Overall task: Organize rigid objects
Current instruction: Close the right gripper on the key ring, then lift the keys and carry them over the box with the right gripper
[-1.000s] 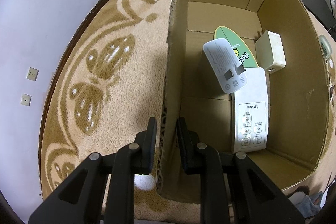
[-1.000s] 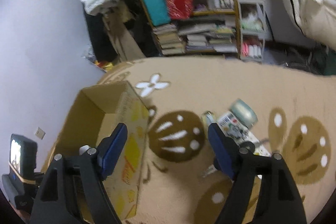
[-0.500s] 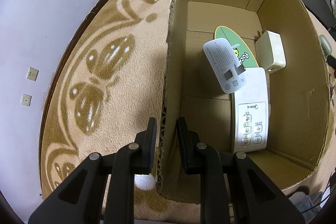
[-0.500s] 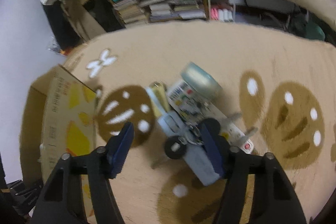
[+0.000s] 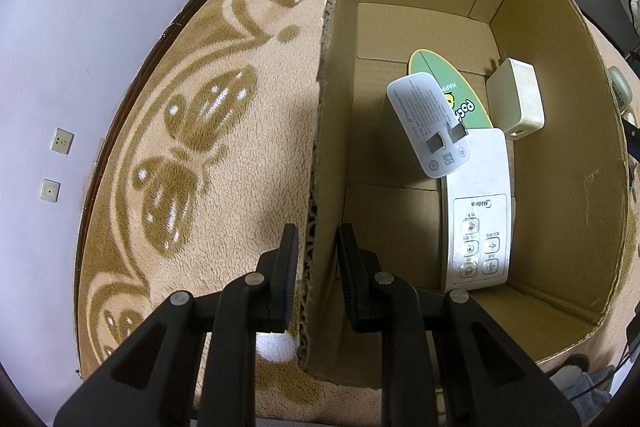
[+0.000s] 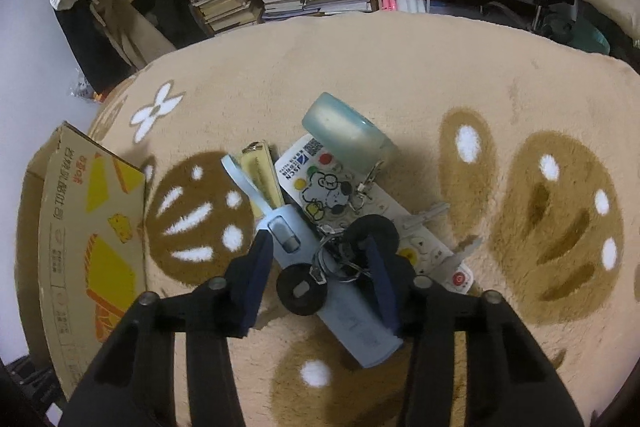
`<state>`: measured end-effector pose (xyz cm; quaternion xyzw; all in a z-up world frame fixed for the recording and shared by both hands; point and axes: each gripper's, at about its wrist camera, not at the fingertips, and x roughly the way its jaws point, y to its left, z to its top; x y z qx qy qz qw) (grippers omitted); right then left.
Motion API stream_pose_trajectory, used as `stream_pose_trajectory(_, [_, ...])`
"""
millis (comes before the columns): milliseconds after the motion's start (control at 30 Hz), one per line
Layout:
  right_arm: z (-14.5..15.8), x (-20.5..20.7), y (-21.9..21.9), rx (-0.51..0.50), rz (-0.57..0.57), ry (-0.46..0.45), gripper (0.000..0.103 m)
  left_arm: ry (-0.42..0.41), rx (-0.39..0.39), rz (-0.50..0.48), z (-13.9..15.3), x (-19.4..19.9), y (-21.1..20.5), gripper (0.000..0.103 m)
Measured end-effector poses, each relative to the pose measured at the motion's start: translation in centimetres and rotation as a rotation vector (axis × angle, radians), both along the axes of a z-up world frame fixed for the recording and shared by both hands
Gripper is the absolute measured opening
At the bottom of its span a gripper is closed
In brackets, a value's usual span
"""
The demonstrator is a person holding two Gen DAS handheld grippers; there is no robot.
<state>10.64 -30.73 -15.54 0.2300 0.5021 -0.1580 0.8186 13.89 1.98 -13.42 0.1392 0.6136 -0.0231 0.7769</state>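
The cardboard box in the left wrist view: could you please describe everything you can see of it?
The cardboard box is plain brown corrugated board, open-topped, standing on the patterned rug. The left gripper straddles its near wall, one finger outside, one inside. On its floor lie a white Midea remote, a white charger leaning over a green card, and a cream adapter by the right wall.

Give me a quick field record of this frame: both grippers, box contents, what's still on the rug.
left gripper: straddles the cardboard box wall, one finger each side; contact unclear
right gripper: open, low over the rug pile, around the key bunch
box contents: white Midea remote, white charger, green card, cream adapter
rug pile: blue device, white remote, yellow nail clipper, teal case
surface: tan patterned rug
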Motion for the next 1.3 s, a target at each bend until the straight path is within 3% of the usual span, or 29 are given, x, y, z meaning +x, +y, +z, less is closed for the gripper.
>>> stream_pose_trajectory(133, [0.1, 0.2, 0.2, -0.026, 0.015, 0.023, 0.048, -0.001, 0.001, 0.0, 0.0, 0.0, 0.0, 0.02])
stream_pose_trajectory(267, [0.1, 0.3, 0.3, -0.068, 0.008, 0.051, 0.025, 0.0, 0.001, 0.0, -0.1, 0.0, 0.1, 0.02])
stream_pose_trajectory(467, [0.1, -0.2, -0.5, -0.026, -0.015, 0.023, 0.022, -0.001, 0.003, -0.002, -0.1, 0.0, 0.1, 0.02])
stream_pose_trajectory(533, [0.2, -0.3, -0.3, -0.037, -0.026, 0.008, 0.009, -0.001, 0.003, -0.002, -0.1, 0.0, 0.1, 0.02])
stream_pose_trajectory(767, [0.8, -0.2, 0.2, -0.071, -0.033, -0.008, 0.008, -0.001, 0.003, -0.002, -0.1, 0.1, 0.2, 0.02])
stream_pose_trajectory(1033, [5.0, -1.3, 0.9, -0.071, -0.007, -0.214, 0.007, -0.002, 0.004, -0.001, -0.1, 0.1, 0.2, 0.02])
stream_pose_trajectory(1200, [6.1, -0.9, 2.7, -0.1, 0.029, -0.255, 0.007, -0.003, 0.004, -0.002, -0.1, 0.1, 0.2, 0.02])
stream_pose_trajectory(1300, [7.1, -0.7, 3.9, -0.125, 0.054, -0.289, 0.001, -0.002, 0.003, -0.001, -0.1, 0.1, 0.1, 0.02])
